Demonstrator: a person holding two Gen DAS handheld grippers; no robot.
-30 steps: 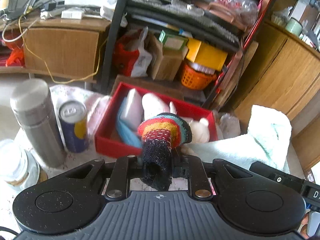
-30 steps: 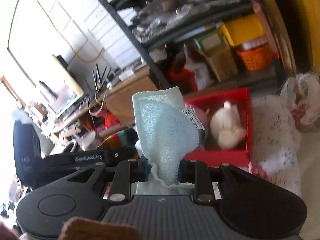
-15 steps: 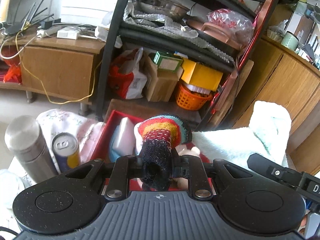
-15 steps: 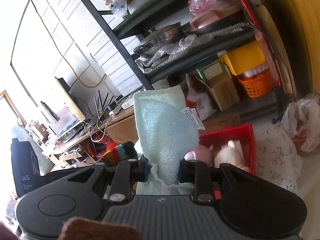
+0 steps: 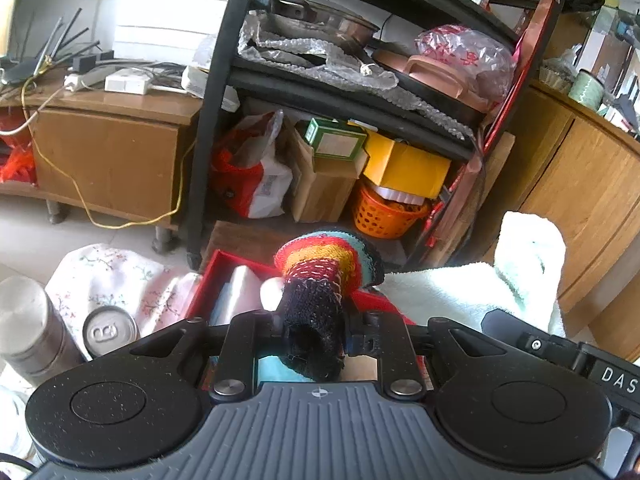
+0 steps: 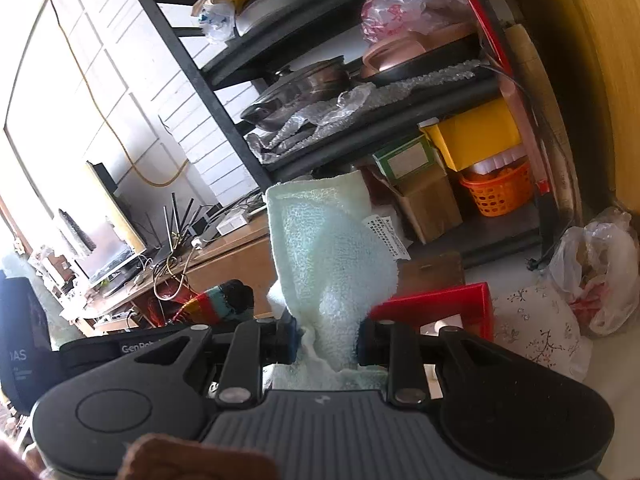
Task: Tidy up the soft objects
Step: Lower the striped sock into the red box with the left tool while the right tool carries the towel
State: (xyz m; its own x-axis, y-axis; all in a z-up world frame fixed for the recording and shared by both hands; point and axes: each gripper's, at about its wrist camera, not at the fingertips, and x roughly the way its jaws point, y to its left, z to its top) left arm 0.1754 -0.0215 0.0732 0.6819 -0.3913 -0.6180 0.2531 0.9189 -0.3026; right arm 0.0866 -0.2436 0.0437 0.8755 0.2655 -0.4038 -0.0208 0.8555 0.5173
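Note:
My left gripper (image 5: 314, 336) is shut on a striped knit sock (image 5: 320, 276) with a dark cuff, held up above the near side of a red box (image 5: 212, 276). The box holds pale soft items, mostly hidden behind the sock and the gripper. My right gripper (image 6: 326, 340) is shut on a pale green towel (image 6: 332, 248) that stands up between its fingers, with a white label on it. The same towel (image 5: 460, 292) shows at the right of the left wrist view. In the right wrist view the sock (image 6: 216, 300) is to the left and a corner of the red box (image 6: 440, 300) lies beyond the towel.
A steel flask (image 5: 28, 320) and a drink can (image 5: 110, 332) stand left of the box on a floral cloth (image 5: 116, 276). Behind is a black shelf rack (image 5: 212, 120) with pots, cartons and an orange basket (image 5: 384, 216). A plastic bag (image 6: 600, 272) lies at the right.
Both grippers have risen and tilted up with their loads. The red box, flask and can have slid down in the views and more of the shelf rack shows.

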